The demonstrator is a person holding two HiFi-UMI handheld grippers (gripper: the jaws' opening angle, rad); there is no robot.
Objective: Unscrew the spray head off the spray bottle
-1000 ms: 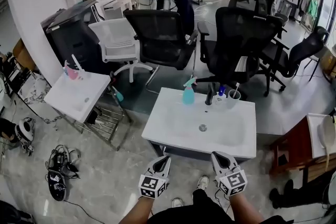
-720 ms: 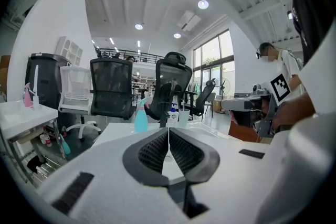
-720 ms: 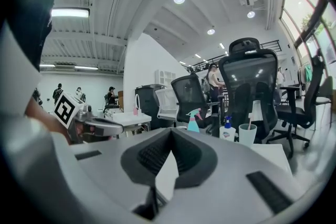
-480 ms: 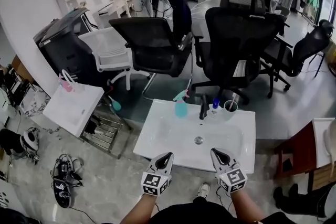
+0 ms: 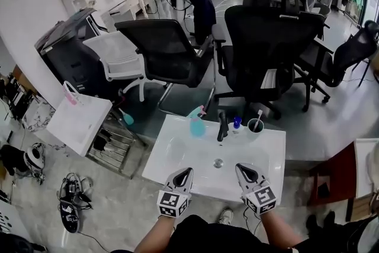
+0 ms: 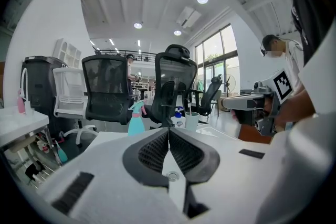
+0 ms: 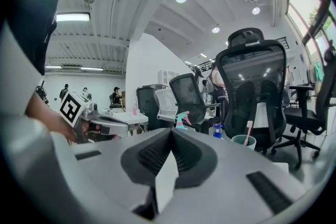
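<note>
While the spray bottle (image 5: 196, 125) stands untouched, left tool (image 5: 187, 171) and right tool (image 5: 240, 168) are closed, empty.

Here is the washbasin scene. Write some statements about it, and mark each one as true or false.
1. The turquoise plastic spray bottle with a pink head stands upright on the white washbasin. True.
2. The left gripper holds that bottle. False: its jaws are shut on nothing, away from the bottle.
3. The right gripper is shut and empty. True.
4. The pale green cup lies on its side. False: it stands upright with a toothbrush in it.
</note>
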